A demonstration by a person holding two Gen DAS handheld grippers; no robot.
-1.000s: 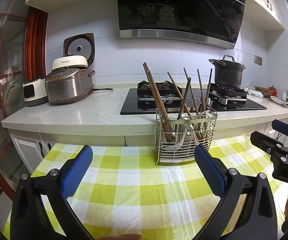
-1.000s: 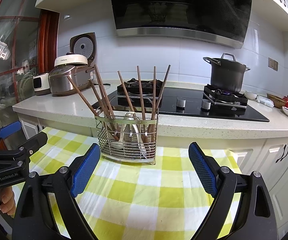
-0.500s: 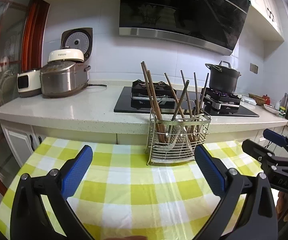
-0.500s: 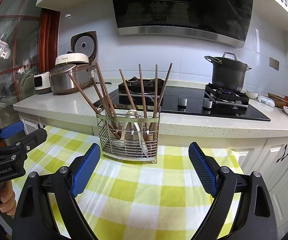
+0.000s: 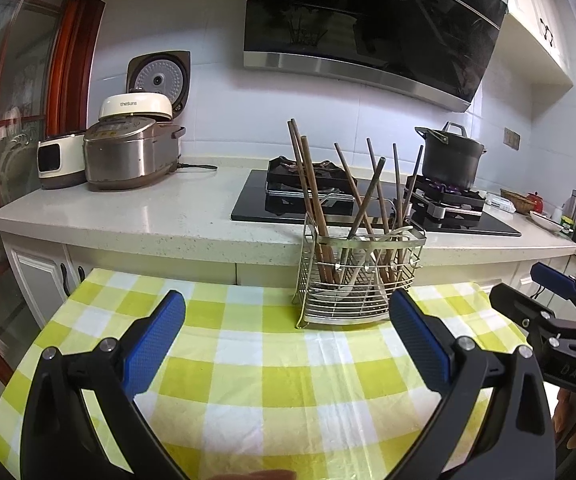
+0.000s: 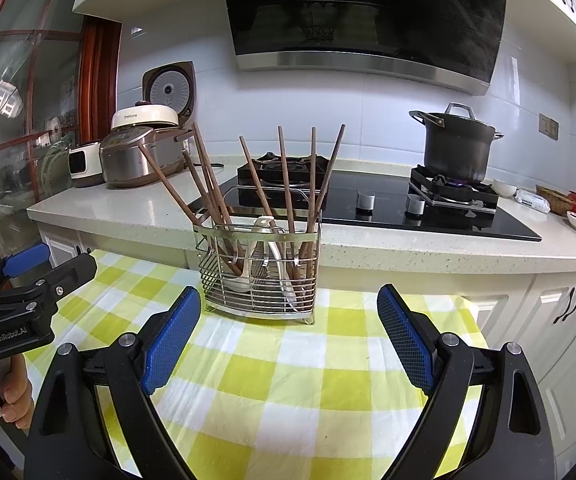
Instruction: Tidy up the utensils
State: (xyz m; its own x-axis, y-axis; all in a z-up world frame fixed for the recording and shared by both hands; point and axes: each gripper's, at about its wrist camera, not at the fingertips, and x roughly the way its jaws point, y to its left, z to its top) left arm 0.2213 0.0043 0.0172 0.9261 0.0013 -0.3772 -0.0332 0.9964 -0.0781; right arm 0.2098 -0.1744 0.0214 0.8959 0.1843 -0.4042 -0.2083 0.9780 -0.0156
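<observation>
Left gripper and right gripper are spread wide, nothing grasped; wire caddy of chopsticks is untouched beyond them.

My fingers have blue textured pads on black frames. The cloth on the table has a yellow and white check pattern. The silver wire metal holder contains brown wooden chopsticks and a white spoon.
</observation>
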